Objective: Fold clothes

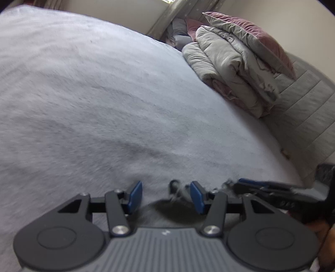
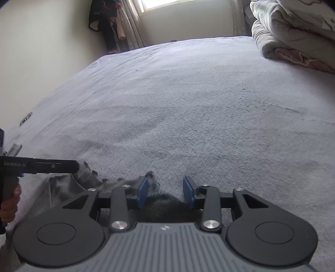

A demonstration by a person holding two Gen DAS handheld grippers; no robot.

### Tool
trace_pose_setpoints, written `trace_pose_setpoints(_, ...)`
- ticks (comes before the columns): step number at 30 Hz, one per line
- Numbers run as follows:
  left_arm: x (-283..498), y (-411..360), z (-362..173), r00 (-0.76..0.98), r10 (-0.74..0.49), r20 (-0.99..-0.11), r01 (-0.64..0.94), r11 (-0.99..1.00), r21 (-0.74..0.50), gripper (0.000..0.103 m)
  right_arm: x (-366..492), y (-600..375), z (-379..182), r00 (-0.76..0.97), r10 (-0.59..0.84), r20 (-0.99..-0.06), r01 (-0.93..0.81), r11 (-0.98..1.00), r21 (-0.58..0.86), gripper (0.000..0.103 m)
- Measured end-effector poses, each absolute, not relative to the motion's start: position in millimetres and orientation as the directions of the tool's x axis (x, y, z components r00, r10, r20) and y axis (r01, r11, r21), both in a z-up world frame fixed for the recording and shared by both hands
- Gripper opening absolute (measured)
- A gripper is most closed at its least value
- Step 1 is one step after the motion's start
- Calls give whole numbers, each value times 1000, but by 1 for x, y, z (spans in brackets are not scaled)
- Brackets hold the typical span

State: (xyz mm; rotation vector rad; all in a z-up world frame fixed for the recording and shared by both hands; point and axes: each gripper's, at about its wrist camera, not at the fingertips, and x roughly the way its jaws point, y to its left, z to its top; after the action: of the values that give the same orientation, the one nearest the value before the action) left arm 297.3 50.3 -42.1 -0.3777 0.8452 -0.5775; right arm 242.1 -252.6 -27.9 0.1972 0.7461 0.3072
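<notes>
A dark grey garment (image 2: pixel 83 184) with a scalloped edge lies at the near edge of the light grey bed (image 2: pixel 188 104). In the left wrist view only a dark patch of it (image 1: pixel 167 209) shows between and under the fingers. My left gripper (image 1: pixel 166 195) is open, its blue pads on either side of the garment's edge. My right gripper (image 2: pixel 165 191) is open, hovering over the garment. The left gripper also shows from the side in the right wrist view (image 2: pixel 76 166), by the garment's edge. The right gripper shows in the left wrist view (image 1: pixel 240 184), at the right.
Folded grey and pink duvets (image 1: pixel 236 62) with a pink pillow (image 1: pixel 261 35) are stacked at the head of the bed against a quilted headboard (image 1: pixel 303 108). Wall, window (image 2: pixel 167 4) and curtains (image 2: pixel 129 27) stand beyond the bed. Dark clothes (image 2: pixel 104 18) hang in the corner.
</notes>
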Motion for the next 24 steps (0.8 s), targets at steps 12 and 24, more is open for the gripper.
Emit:
trace_pose_setpoints(12, 271, 27, -33, 621, -597, -507, 437, 801, -408, 3, 230, -247, -26, 794, 330, -510, -233, 941, 245, 7)
trace_pose_setpoints(24, 274, 16, -44, 683, -470, -559, 347, 882, -318, 16, 244, -243, -36, 778, 237, -582, -157, 970, 185, 12)
